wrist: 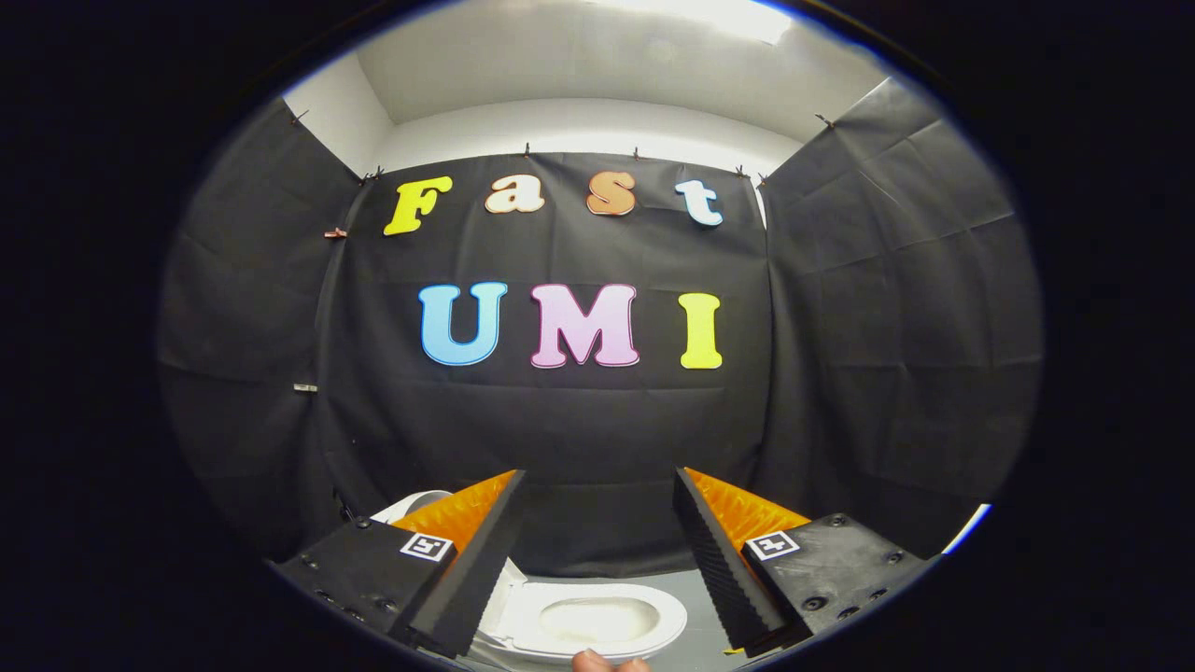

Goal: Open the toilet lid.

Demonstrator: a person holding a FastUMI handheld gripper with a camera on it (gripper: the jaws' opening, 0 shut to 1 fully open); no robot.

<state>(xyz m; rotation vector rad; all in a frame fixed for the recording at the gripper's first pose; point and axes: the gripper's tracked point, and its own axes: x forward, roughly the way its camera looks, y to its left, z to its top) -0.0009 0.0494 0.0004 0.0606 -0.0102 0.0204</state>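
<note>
The toilet lid shows in the gripper view as a white curved edge peeking up behind the left finger of the claw, standing raised behind the bowl rather than lying over it. Below it, between the two fingers and lower down, the white toilet seat rings an open bowl, whose pale inside is plainly visible. The claw stands wide open, its two black ribbed fingers spread well apart with orange backing on their outer sides, and it has hold of nothing. The toilet sits on a grey floor that shows between the seat and the right finger. A fingertip of a person shows just beneath the front rim of the seat. Beyond the fingers, black cloth walls close in the booth on three sides, creased and pinned up with small clips along the top. Above the cloth rise a white room wall and ceiling, with a bright light overhead.
</note>
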